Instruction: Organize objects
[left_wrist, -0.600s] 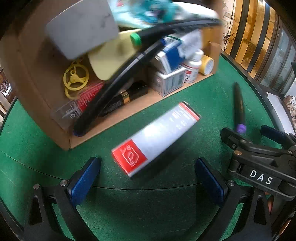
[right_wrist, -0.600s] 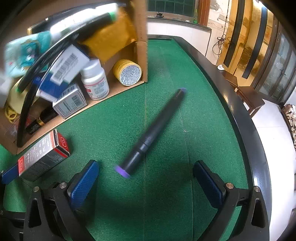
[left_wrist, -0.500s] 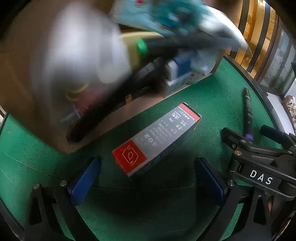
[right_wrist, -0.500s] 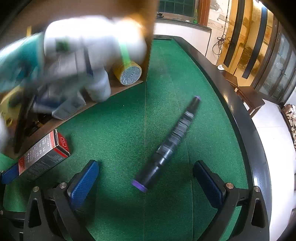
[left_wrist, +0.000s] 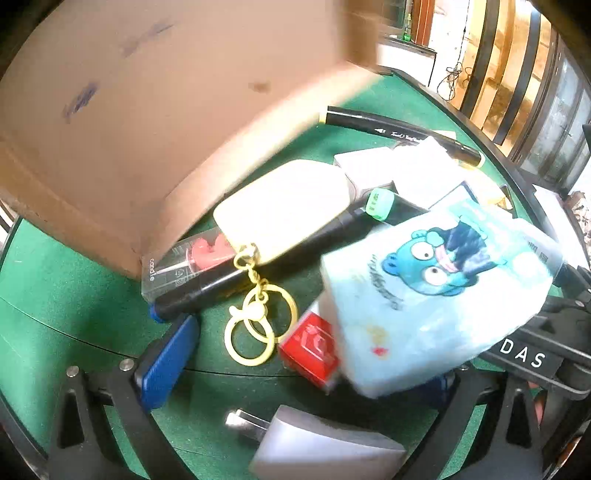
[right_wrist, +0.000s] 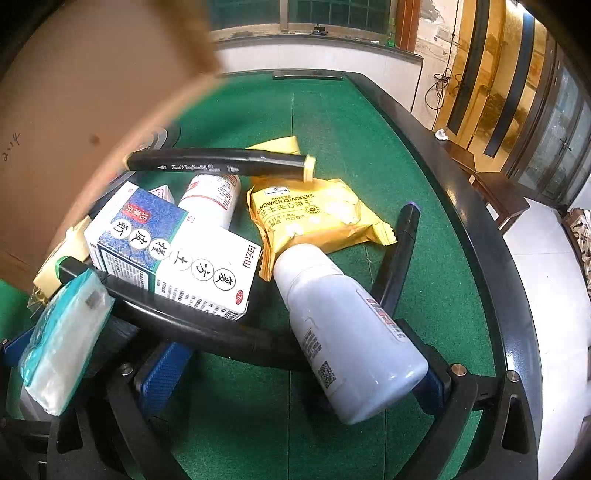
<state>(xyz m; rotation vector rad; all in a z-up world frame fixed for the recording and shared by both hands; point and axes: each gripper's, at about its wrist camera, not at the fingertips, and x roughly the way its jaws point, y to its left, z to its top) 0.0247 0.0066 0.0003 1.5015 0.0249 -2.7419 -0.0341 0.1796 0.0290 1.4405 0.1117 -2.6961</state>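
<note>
A heap of small objects lies on the green table (right_wrist: 332, 122). In the left wrist view my left gripper (left_wrist: 303, 373) stands open over yellow key rings (left_wrist: 258, 325) and a red-ended box (left_wrist: 314, 349). A blue cartoon tissue pack (left_wrist: 436, 291) hides its right finger, and a white charger plug (left_wrist: 317, 450) lies between its arms. My right gripper (right_wrist: 295, 380) is open too. A white bottle (right_wrist: 347, 339) leans on its right finger, with a long black marker (right_wrist: 207, 325) across the gap. Beyond lie a medicine box (right_wrist: 173, 251), a yellow cracker pack (right_wrist: 310, 218) and a purple-tipped pen (right_wrist: 399, 254).
A blurred cardboard box (left_wrist: 147, 110) hangs tilted over the far left of the heap. A candle box (left_wrist: 192, 258), a cream pad (left_wrist: 284, 210) and a yellow-capped marker (right_wrist: 218, 164) lie in the pile. The table's black rim (right_wrist: 480, 240) curves along the right.
The cardboard box has tipped up and its contents have spilled onto the table, over the red-ended box and around the pen, up against both grippers. Both grippers stay wide open.
</note>
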